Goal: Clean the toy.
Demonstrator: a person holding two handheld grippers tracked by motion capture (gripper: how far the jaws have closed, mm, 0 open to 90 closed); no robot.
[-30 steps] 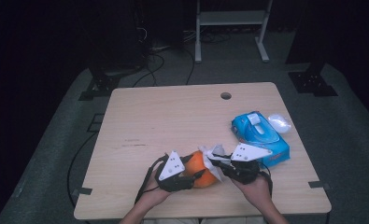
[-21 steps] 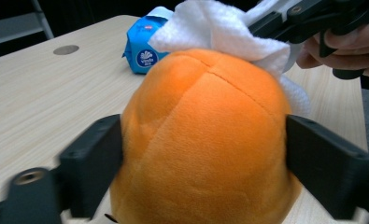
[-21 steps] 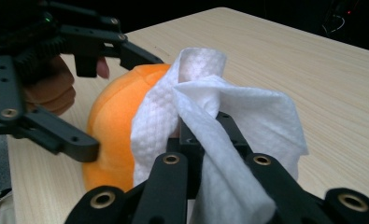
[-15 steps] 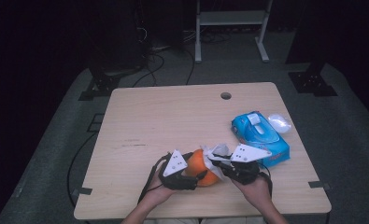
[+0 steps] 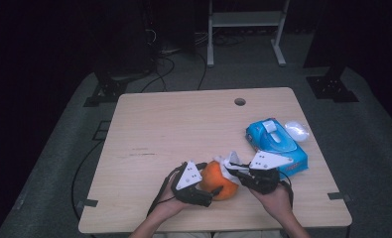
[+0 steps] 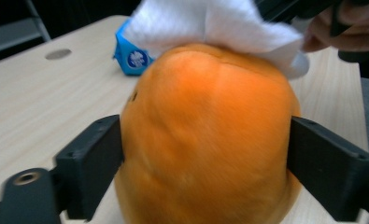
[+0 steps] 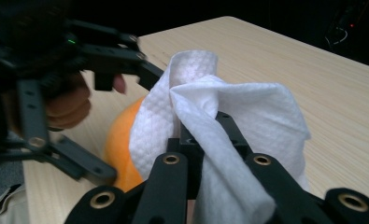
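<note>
**A:** Biggest first: pale wood-grain table (image 5: pixel 173 129), rounded corners, round cable hole near the far edge. On its right side there's a glossy blue soft pack of wipes (image 5: pixel 277 144) with a white flap on top. It has a round white logo on one end, too blurry to read.

**B:** And the orange thing?

**A:** Smooth, matte, roundish orange fruit (image 6: pixel 205 140), sitting near the front edge of the table. The left gripper (image 6: pixel 205 154) has just been opening its jaws; they're spread wide with the fruit between them, pads right at its sides. Can't tell if they press.

**B:** Right one?

**A:** The right gripper (image 7: pixel 205 135) is clamped tight on a white, dimpled wipe (image 7: pixel 247 107), which is draped over the top of the fruit.
</note>
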